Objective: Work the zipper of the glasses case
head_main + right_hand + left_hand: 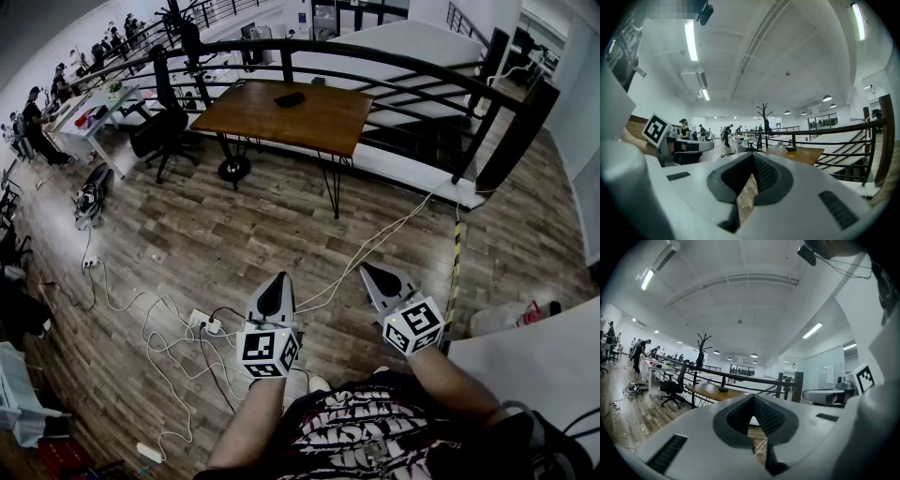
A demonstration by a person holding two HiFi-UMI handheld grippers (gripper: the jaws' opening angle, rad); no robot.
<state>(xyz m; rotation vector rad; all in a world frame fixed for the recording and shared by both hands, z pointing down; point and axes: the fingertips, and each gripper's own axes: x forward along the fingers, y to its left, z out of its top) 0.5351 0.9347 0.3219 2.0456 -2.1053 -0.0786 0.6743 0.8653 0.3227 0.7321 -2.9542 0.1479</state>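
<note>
A small dark glasses case (pixel 289 98) lies on the brown wooden table (pixel 319 127) far ahead, by the black railing; it shows as a dark lump (pixel 723 390) in the left gripper view and as another dark lump (pixel 791 148) in the right gripper view. My left gripper (pixel 273 292) and right gripper (pixel 379 276) are held side by side over the wood floor, well short of the table. Both point roughly level toward it. Each has its jaws shut with nothing between them (pixel 752 398) (pixel 752 157).
A black railing (pixel 394 66) curves behind the table. An office chair (pixel 167 127) stands left of the table. Cables and a power strip (pixel 204 323) lie on the floor before me. A white surface (pixel 539 361) is at my right. People work at desks far left (pixel 47 103).
</note>
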